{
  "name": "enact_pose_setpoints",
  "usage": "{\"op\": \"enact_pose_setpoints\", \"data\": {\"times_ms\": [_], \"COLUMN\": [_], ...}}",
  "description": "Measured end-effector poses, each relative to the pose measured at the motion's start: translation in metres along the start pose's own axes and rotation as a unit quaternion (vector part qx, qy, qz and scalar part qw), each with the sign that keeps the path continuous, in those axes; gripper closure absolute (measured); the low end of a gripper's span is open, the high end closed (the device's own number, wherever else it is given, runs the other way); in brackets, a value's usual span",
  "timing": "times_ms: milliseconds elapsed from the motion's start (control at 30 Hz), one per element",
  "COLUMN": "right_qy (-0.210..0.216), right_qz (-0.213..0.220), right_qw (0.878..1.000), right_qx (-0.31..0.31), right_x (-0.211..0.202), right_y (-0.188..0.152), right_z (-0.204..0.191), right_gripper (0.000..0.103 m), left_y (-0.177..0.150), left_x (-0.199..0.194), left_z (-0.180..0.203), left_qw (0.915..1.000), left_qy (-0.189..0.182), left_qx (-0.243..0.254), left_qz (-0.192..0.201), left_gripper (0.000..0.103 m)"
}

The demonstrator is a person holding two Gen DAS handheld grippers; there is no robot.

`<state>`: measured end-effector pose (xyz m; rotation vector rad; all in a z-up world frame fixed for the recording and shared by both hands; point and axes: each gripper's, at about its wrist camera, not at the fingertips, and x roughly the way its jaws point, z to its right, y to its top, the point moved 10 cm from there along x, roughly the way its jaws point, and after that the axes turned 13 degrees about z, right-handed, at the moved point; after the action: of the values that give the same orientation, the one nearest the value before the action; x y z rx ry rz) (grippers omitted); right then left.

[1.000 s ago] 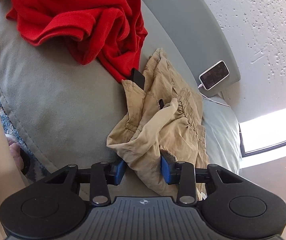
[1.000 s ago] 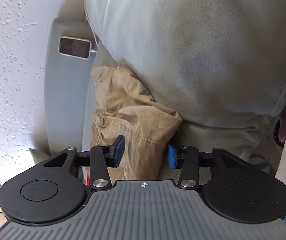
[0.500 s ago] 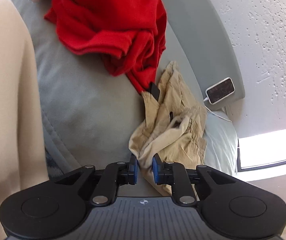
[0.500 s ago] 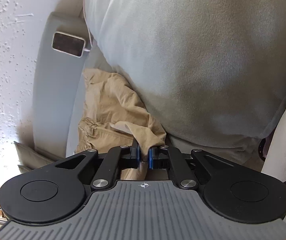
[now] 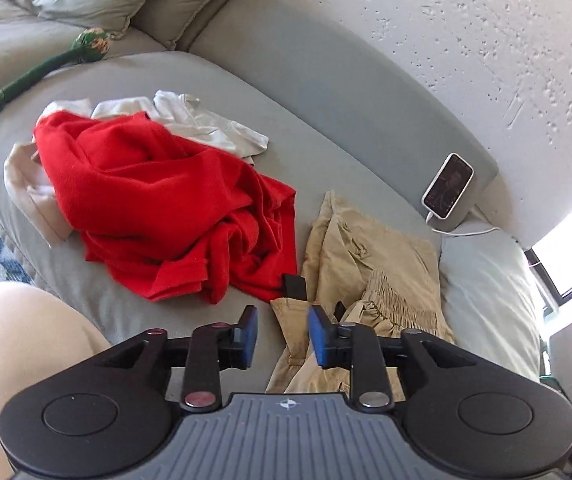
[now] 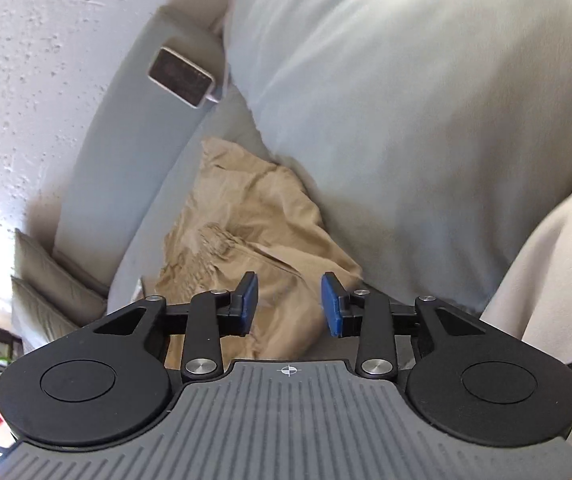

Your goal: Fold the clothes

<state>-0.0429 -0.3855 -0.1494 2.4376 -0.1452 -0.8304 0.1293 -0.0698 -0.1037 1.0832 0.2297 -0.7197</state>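
Note:
Tan shorts [image 5: 369,264] lie crumpled on the grey sofa seat [image 5: 246,116], also in the right wrist view [image 6: 246,224]. A red garment [image 5: 158,200] lies heaped to their left, over white clothes [image 5: 206,120]. My left gripper [image 5: 281,334] is open, its jaws apart above the near left edge of the shorts, holding nothing. My right gripper [image 6: 289,306] is open above the shorts' near right part, empty.
A phone [image 5: 447,186] on a white cable leans on the sofa back; it also shows in the right wrist view [image 6: 180,76]. A pale cushion [image 6: 405,100] lies right of the shorts. A green rope toy [image 5: 46,68] lies far left. The person's leg [image 5: 14,360] is near left.
Both grippers were shut on the tan shorts half a second ago; both have opened and let go. The left gripper has pulled back and up, so more of the sofa shows.

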Motion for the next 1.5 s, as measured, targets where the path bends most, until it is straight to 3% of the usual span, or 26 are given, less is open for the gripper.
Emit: {"op": "enact_pose_setpoints", "data": {"times_ms": [100, 133, 167, 200, 233, 267, 333, 467, 633, 700, 933, 1033, 1067, 1100, 1200, 1333, 1400, 1500], "right_qy": [0.020, 0.033, 0.049, 0.064, 0.073, 0.081, 0.094, 0.101, 0.052, 0.032, 0.053, 0.064, 0.073, 0.078, 0.080, 0.066, 0.057, 0.053], "right_qz": [0.027, 0.026, 0.025, 0.021, 0.010, -0.003, -0.026, -0.062, -0.105, -0.123, -0.142, -0.135, -0.130, -0.126, -0.121, -0.124, -0.121, -0.114], "right_qw": [0.993, 0.989, 0.985, 0.980, 0.974, 0.968, 0.955, 0.939, 0.918, 0.912, 0.907, 0.909, 0.912, 0.916, 0.936, 0.971, 0.983, 0.990], "right_qx": [-0.111, -0.138, -0.164, -0.189, -0.214, -0.240, -0.280, -0.322, -0.380, -0.390, -0.393, -0.390, -0.382, -0.372, -0.322, -0.194, -0.123, -0.068], "right_x": [-0.014, -0.013, -0.011, -0.005, 0.006, 0.018, 0.044, 0.103, 0.169, 0.187, 0.191, 0.181, 0.177, 0.174, 0.170, 0.189, 0.206, 0.232], "right_y": [0.023, 0.026, 0.028, 0.027, 0.022, 0.016, 0.003, -0.023, -0.048, -0.052, -0.046, -0.036, -0.030, -0.022, 0.007, 0.047, 0.063, 0.075], "right_z": [-0.038, -0.049, -0.061, -0.072, -0.082, -0.090, -0.105, -0.123, -0.109, -0.097, -0.099, -0.107, -0.110, -0.112, -0.110, -0.087, -0.071, -0.060], "right_gripper": [0.064, 0.064, 0.067, 0.078, 0.085, 0.088, 0.089, 0.089, 0.089, 0.088, 0.085, 0.075, 0.064, 0.056, 0.048, 0.046, 0.046, 0.047], "left_y": [0.003, 0.000, -0.004, -0.008, -0.012, -0.017, -0.026, -0.043, -0.064, -0.063, -0.061, -0.060, -0.059, -0.057, -0.055, -0.068, -0.076, -0.088], "left_x": [0.003, 0.009, 0.015, 0.025, 0.035, 0.044, 0.064, 0.113, 0.172, 0.174, 0.172, 0.170, 0.169, 0.165, 0.149, 0.149, 0.166, 0.193], "left_z": [0.028, 0.043, 0.057, 0.070, 0.083, 0.096, 0.120, 0.111, 0.100, 0.100, 0.103, 0.106, 0.107, 0.110, 0.131, 0.166, 0.169, 0.159], "left_qw": [0.9987, 0.9976, 0.9960, 0.9934, 0.9900, 0.9859, 0.9760, 0.9734, 0.9660, 0.9638, 0.9631, 0.9608, 0.9602, 0.9601, 0.9554, 0.9414, 0.9432, 0.9461], "left_qy": [-0.016, -0.037, -0.057, -0.070, -0.083, -0.096, -0.119, -0.088, -0.050, -0.045, -0.034, -0.031, -0.030, -0.031, -0.054, -0.087, -0.087, -0.076], "left_qx": [0.046, 0.054, 0.064, 0.088, 0.113, 0.137, 0.182, 0.206, 0.234, 0.244, 0.249, 0.258, 0.260, 0.261, 0.280, 0.319, 0.309, 0.295], "left_qz": [-0.016, -0.021, -0.025, -0.021, -0.017, -0.013, -0.007, -0.047, -0.097, -0.098, -0.097, -0.097, -0.098, -0.096, -0.077, -0.068, -0.085, -0.110], "left_gripper": [0.068, 0.068, 0.071, 0.075, 0.088, 0.097, 0.101, 0.103, 0.099, 0.098, 0.098, 0.098, 0.098, 0.098, 0.098, 0.097, 0.097, 0.097]}}
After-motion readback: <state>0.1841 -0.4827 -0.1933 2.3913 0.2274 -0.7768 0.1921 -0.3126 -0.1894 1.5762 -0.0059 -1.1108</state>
